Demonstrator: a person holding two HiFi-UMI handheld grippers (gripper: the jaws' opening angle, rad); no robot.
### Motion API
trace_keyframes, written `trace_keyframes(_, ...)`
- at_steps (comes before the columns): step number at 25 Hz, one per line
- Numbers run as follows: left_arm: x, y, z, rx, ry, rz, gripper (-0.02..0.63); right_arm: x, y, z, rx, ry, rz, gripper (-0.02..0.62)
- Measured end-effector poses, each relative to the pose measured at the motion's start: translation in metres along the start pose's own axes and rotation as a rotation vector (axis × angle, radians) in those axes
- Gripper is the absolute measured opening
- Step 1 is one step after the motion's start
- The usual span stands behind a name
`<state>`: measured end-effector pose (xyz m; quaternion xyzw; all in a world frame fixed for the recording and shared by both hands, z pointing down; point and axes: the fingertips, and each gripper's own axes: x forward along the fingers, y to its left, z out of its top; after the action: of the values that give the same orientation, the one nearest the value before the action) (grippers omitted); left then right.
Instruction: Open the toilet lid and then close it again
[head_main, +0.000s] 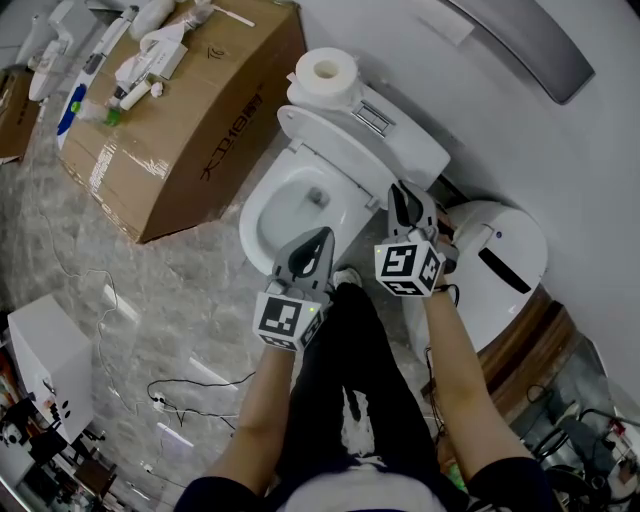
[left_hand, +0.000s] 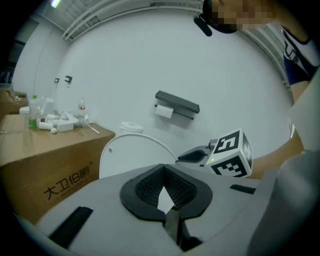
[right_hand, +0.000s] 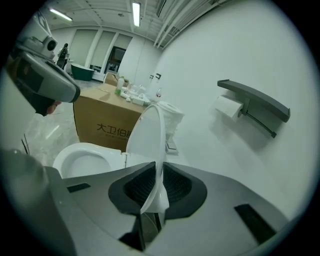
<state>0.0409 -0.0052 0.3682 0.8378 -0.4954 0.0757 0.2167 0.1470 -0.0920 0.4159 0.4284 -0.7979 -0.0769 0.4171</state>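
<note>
Cardboard box (head_main: 190, 120) stands beside toilet (head_main: 258, 215), paper roll (head_main: 327, 70) atop its tank (head_main: 415, 150).

Ceiling strip lights (right_hand: 136, 10) are shining from overhead, washing the white wall (right_hand: 200, 65) evenly and leaving only soft shadows. The polished floor (head_main: 190, 290) is throwing back pale streaks of glare. The toilet lid (right_hand: 147, 135) is gleaming bright, almost bleaching out. In both gripper views the lens is bending straight lines and the corners are fading to black, while the close foreground is sitting dim and slightly soft.
</note>
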Motion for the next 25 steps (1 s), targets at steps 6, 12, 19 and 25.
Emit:
trace_keyframes(6, -0.005, 0.002, 0.003, 0.001, -0.017, 0.019, 0.005, 0.003, -0.006, -0.002, -0.029, 0.017, -0.027, 0.040)
trace_keyframes(12, -0.008, 0.009, 0.007, 0.016, -0.027, 0.055, 0.005, 0.008, -0.014, -0.003, -0.023, 0.020, -0.037, 0.040)
trace_keyframes(19, -0.009, 0.010, 0.003, 0.010, -0.022, 0.048, 0.005, 0.013, -0.019, -0.007, -0.009, 0.035, -0.042, 0.040)
trace_keyframes(25, -0.010, 0.009, 0.003, 0.013, -0.014, 0.046, 0.005, 0.011, -0.018, -0.005, 0.011, 0.034, -0.034, 0.040)
